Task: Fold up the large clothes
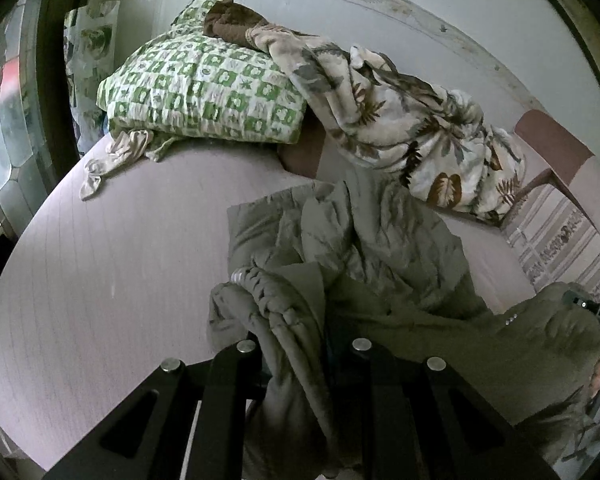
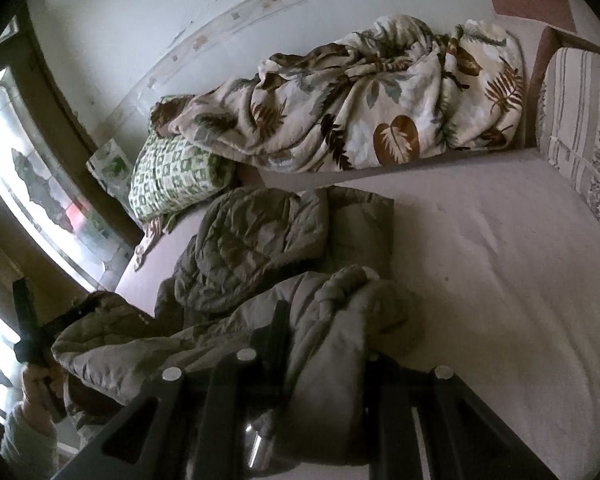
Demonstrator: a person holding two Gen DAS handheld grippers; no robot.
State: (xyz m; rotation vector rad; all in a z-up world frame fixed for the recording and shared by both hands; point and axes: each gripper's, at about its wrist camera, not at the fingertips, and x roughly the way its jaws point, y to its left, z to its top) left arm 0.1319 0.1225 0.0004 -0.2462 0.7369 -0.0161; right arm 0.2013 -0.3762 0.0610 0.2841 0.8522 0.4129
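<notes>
An olive-green quilted jacket (image 1: pixel 364 256) lies crumpled on the pale pink bed (image 1: pixel 112 280); it also shows in the right wrist view (image 2: pixel 252 248). My left gripper (image 1: pixel 304 356) is shut on a bunched edge of the jacket with a ribbed cuff (image 1: pixel 268 292) just above the fingers. My right gripper (image 2: pixel 324 344) is shut on another fold of the jacket near the bed's front edge. Each gripper shows at the edge of the other's view: the right one (image 1: pixel 596 316), the left one (image 2: pixel 32 332).
A green-and-white checked pillow (image 1: pixel 204 92) and a leaf-print blanket (image 1: pixel 412 120) lie along the far wall. A small cream cloth (image 1: pixel 112 160) lies by the pillow. A striped cushion (image 2: pixel 580 132) stands at the right end. A window (image 2: pixel 28 184) is at the left.
</notes>
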